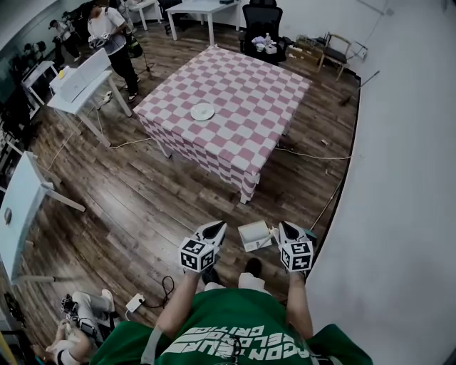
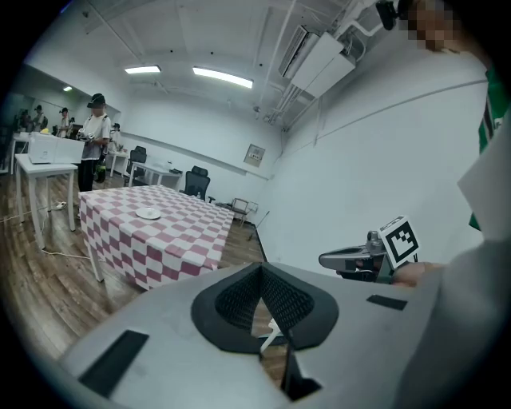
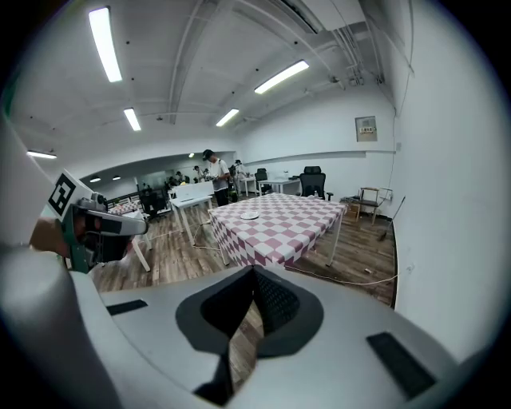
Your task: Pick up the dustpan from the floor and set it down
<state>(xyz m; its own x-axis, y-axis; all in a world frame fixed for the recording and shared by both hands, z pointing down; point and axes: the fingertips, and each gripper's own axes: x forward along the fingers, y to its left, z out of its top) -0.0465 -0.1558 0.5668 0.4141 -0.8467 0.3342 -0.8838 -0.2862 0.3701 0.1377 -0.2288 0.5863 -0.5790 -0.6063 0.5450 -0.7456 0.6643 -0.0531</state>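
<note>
readable text: none | green shirt [image 1: 235, 321]: white print, upside down; illegible

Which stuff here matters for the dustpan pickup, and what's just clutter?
Job:
- dustpan, on the floor between the grippers
- left gripper, fingers shut, empty
- right gripper, fingers shut, empty

Clutter:
- table
- plate on it
- broom against the wall
- chair

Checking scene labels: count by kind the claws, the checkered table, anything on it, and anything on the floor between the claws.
Claws: 2, left claw and right claw
Checkered table: 1
White plate: 1
White dustpan: 1
Total: 5
</note>
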